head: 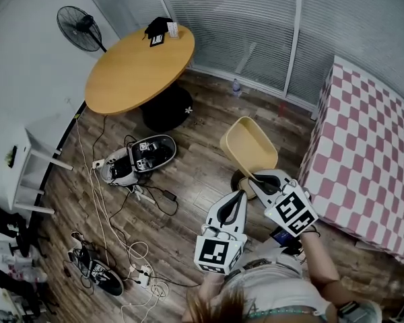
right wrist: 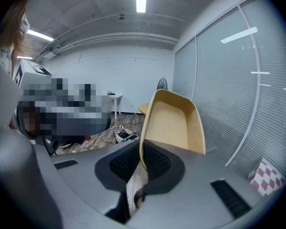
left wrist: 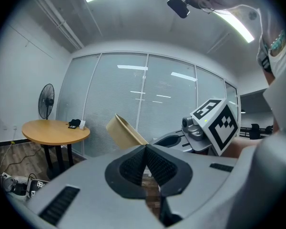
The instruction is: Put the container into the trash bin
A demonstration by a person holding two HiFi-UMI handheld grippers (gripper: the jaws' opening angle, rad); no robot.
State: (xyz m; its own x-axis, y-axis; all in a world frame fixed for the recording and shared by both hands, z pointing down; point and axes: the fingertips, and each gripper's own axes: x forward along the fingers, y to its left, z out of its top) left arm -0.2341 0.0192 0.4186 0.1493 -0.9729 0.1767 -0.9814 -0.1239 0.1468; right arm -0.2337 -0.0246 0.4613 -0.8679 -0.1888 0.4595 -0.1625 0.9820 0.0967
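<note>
A tan, shallow plastic container (head: 249, 147) hangs tilted over the wooden floor, its hollow side up. My right gripper (head: 254, 177) is shut on its near rim; in the right gripper view the rim (right wrist: 142, 149) is pinched between the pads and the container (right wrist: 174, 123) rises beyond them. My left gripper (head: 239, 195) hangs just left of the right one, shut with nothing in it; its pads meet in the left gripper view (left wrist: 145, 148), where the container (left wrist: 121, 130) shows beyond. A dark round thing (head: 240, 182) lies on the floor under the container, mostly hidden.
A round wooden table (head: 138, 66) and a fan (head: 81, 29) stand at the far left. A table with a pink checked cloth (head: 370, 147) is at the right. An open case (head: 138, 157), cables (head: 121, 234) and a white shelf (head: 27, 167) sit at the left.
</note>
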